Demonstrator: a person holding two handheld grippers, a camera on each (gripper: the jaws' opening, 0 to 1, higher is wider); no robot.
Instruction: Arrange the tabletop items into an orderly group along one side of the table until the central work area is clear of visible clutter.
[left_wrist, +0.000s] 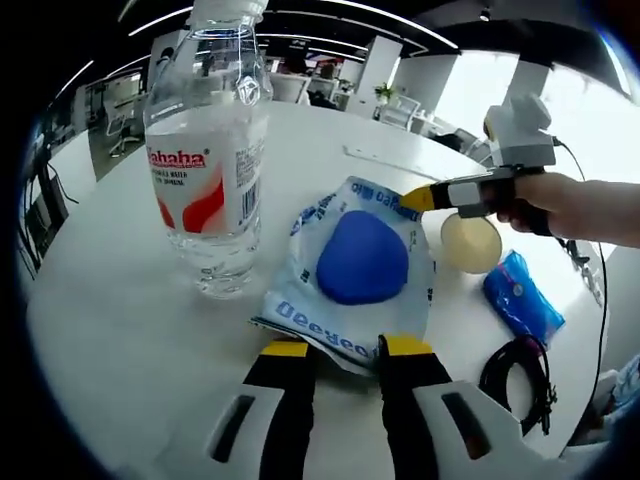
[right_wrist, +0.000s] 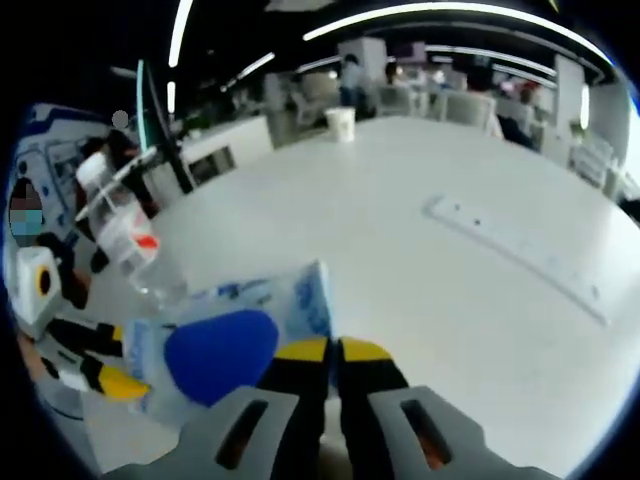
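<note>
In my left gripper view, starting at the left, a clear ribbed plastic water bottle (left_wrist: 208, 150) with a red and white label stands upright on the smooth, round white counter (left_wrist: 110, 300), about half full. Just right of it lies a crinkly clear plastic packet with blue print (left_wrist: 350, 270), a rounded blue pad showing through its middle. My left tongs (left_wrist: 345, 350), black with yellow tips, sit at the near edge of that packet, jaws a little apart with the packet's edge between the tips; I cannot tell whether they actually pinch it. Moving right, my right tongs (left_wrist: 415, 198) come in from the side, held by a hand (left_wrist: 530, 200), with the yellow tip at the packet's far corner. Just beyond sits a small pale cream dome-shaped object (left_wrist: 470, 242), smooth and matte. Right of that, a glossy blue wrapped pack (left_wrist: 522, 298) lies flat, and below it a coiled black cable (left_wrist: 518, 378) rests near the counter's edge. A long flat white strip (left_wrist: 390, 162) lies further back.

Switching to my right gripper view: the left tongs (right_wrist: 105, 365) show at the far left, the water bottle tilted beside them, then the blue pad in its packet (right_wrist: 225, 345). My right tongs (right_wrist: 333, 352) are pressed together, jaws nearly touching, right at the packet's edge; whether any film is caught between them I cannot tell. Further right, the strip (right_wrist: 520, 250) stretches across bare counter, and a white paper cup (right_wrist: 341, 123) stands at the far rim.
</note>
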